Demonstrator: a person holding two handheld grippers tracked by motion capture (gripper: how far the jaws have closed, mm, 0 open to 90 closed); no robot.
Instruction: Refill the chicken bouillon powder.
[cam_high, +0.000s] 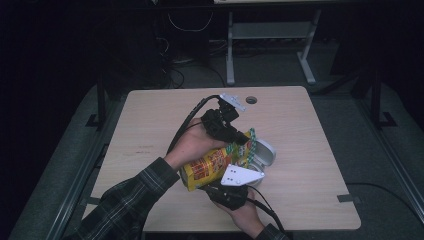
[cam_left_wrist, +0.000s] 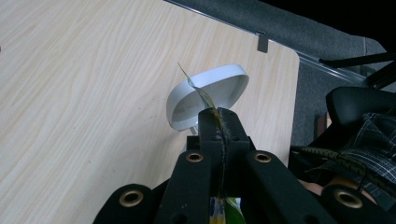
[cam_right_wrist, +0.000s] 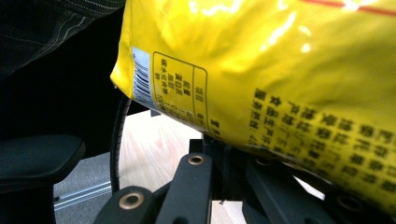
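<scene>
Wooden bench (cam_high: 150, 130) first, then the yellow snack bag (cam_high: 212, 165) held up over its middle, white bowl (cam_high: 265, 152) at the bag's 3 o'clock. Left gripper (cam_high: 245, 137) fingers pinch the bag's top edge, right gripper (cam_high: 227, 192) fingers pinch its lower side at 6 o'clock.

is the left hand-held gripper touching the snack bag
Touching. In the left gripper view the left hand-held gripper has its jaws shut on the thin top edge of the snack bag, above the white bowl.
</scene>
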